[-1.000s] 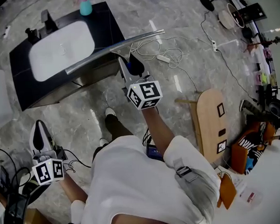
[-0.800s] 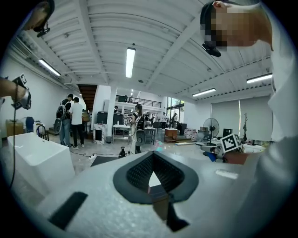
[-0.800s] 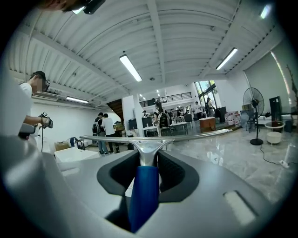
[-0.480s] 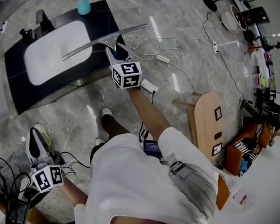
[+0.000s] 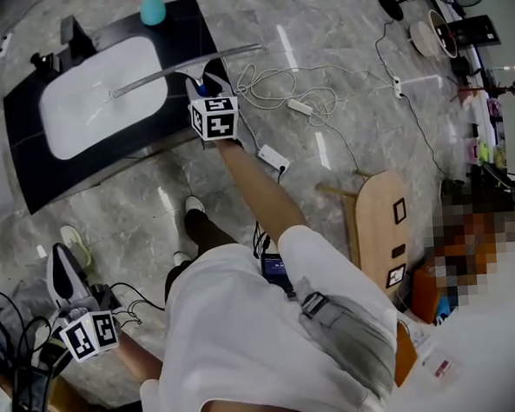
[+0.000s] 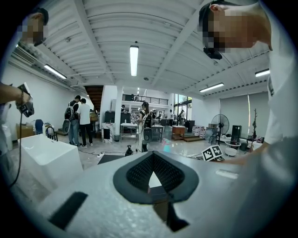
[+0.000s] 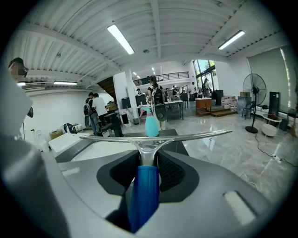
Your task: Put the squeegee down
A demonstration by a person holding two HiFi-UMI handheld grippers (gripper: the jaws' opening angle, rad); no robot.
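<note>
1. Head view: the right gripper [image 5: 205, 84] reaches out over the black counter [image 5: 30, 184], holding the squeegee [image 5: 180, 72] by its blue handle.
2. In the right gripper view we see its fingers [image 7: 174, 174] clamped on that handle, with the metal blade lying crosswise ahead of them.
3. The blade spans the near right edge of the white basin [image 5: 103, 97]. It seems to hang just above the counter, though we cannot tell whether it touches.
4. A teal bottle [image 5: 151, 9] stands at the counter's far edge, well apart from the blade.
5. The left gripper [image 5: 67, 269] hangs low at our left side. Its fingers [image 6: 135, 174] meet at the tips with nothing between them.
</note>
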